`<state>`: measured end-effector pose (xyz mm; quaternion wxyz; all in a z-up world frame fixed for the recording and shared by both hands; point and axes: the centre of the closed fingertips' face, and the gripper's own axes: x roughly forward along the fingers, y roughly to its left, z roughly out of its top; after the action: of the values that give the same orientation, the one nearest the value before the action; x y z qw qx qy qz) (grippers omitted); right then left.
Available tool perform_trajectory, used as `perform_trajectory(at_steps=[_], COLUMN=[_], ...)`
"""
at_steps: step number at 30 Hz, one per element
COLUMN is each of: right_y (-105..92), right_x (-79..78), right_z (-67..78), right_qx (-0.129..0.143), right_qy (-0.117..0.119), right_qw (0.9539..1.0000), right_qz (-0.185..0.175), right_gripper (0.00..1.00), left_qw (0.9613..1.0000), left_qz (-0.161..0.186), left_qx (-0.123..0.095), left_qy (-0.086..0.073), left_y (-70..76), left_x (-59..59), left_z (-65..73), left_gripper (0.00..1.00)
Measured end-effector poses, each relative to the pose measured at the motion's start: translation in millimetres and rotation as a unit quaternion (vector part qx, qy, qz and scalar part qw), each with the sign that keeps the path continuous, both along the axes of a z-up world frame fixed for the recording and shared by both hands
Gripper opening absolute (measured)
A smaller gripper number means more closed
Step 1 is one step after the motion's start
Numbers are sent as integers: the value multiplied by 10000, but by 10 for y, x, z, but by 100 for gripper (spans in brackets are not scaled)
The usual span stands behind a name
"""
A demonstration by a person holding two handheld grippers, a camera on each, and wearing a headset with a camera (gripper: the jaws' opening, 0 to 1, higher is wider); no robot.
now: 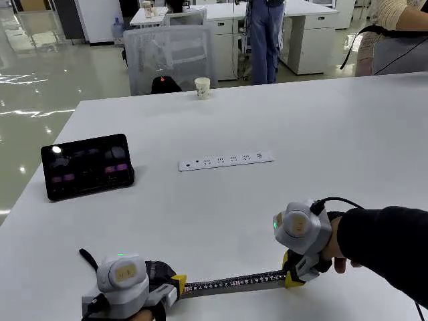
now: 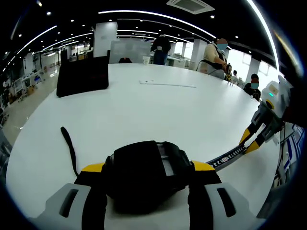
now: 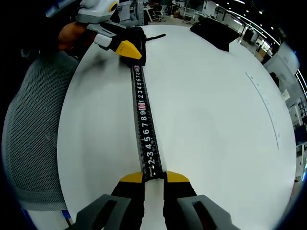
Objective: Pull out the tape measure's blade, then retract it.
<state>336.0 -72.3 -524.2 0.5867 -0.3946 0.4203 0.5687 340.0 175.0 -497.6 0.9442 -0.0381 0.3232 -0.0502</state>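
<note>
The black tape measure case lies on the white table, clamped between the yellow-tipped jaws of my left gripper, which shows at the bottom left of the head view. Its wrist strap trails off to the left. The blade is drawn out to the right, flat on the table, with its printed numbers facing up. My right gripper is shut on the blade's end. In the right gripper view the case sits at the blade's far end.
A black tablet stands at the left of the table, a white power strip lies mid-table, and a paper cup is near the far edge. Behind it are a mesh chair and people standing.
</note>
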Motion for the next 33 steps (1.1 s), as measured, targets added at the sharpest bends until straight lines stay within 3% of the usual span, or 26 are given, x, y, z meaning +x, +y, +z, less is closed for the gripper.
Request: perform_trajectory(at_steps=[33], right_y=[134], right_x=[-11], right_z=[-4], right_qx=[122], right_qy=[35], right_qw=[9998], right_qz=[-130], right_gripper=[11], left_qw=[10000], left_qz=[-50], left_qx=[72], left_qy=[-10], left_y=[-1], left_x=[-23], left_z=[-3], left_gripper=[64])
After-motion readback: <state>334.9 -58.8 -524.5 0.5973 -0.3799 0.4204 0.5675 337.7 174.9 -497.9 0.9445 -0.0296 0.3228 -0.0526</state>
